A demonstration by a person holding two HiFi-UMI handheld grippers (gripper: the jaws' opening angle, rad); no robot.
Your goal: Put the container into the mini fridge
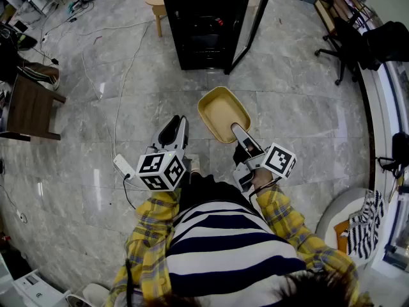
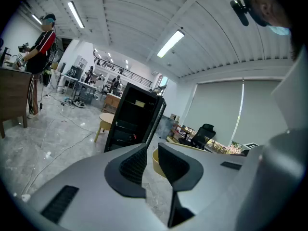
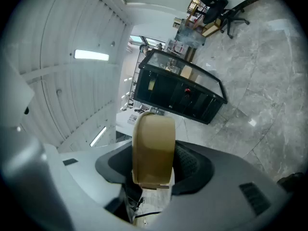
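Tan container (image 1: 222,114), rim-clamped in your right gripper (image 1: 241,136) (left gripper (image 1: 174,132) narrowly parted, empty), aimed for loading at the open mini fridge (image 1: 204,24), upper centre.

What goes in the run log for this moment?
right claw: shut on container | left claw: open, empty | fridge: open, ahead | container: not yet inside

Bright, even indoor light falls from long white ceiling strip lamps (image 2: 170,43), at twelve o'clock in the left gripper view and ten o'clock in the right. The glossy grey marble floor (image 1: 96,184) shows pale glare streaks at eight o'clock in the head view. Both gripper views bulge, with black corners.
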